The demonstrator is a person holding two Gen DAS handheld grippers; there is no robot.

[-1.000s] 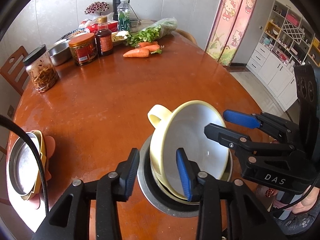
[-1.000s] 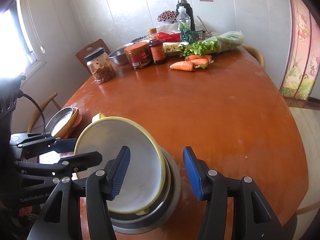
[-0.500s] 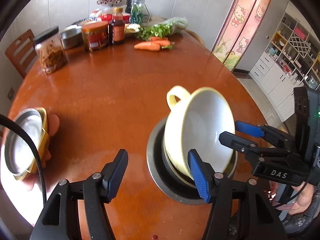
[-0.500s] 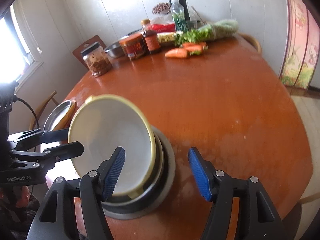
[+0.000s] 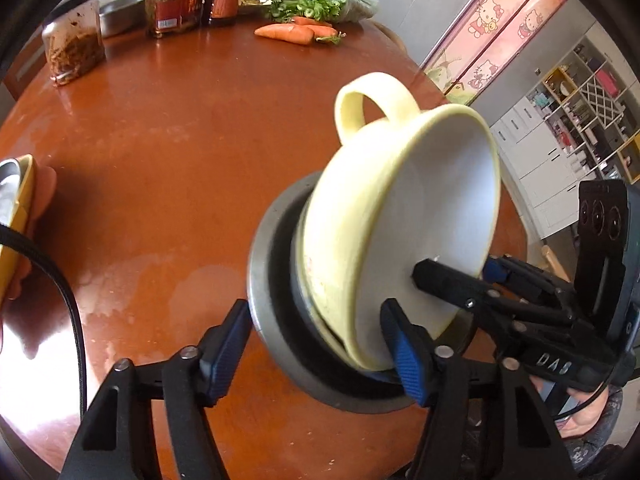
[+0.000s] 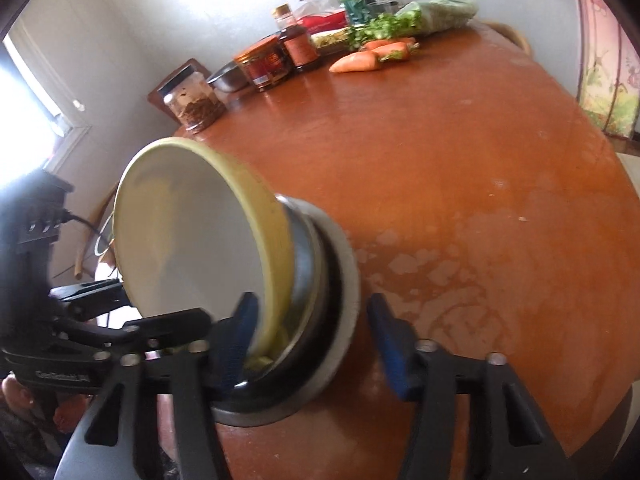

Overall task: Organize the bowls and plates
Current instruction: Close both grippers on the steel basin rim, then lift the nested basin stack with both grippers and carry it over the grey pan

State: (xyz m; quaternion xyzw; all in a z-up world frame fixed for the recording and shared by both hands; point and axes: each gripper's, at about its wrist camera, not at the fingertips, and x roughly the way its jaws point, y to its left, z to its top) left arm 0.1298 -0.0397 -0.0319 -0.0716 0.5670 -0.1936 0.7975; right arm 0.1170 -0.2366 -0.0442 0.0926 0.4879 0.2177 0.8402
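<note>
A pale yellow bowl with a loop handle stands steeply tilted inside a steel bowl on the round brown table; it also shows in the right wrist view, with the steel bowl under it. My left gripper is open, its fingers astride the near rims of both bowls. My right gripper is open, also astride the stacked rims. Each gripper appears in the other's view, the right one against the yellow bowl's inside.
A stack of steel and yellow plates sits at the table's left edge. Jars, bottles, a steel basin, carrots and greens line the far side. A wooden chair stands behind the table.
The yellow bowl has tipped up from a slight lean to nearly on edge in the steel bowl. Both grippers have moved closer to the stack and stay open.
</note>
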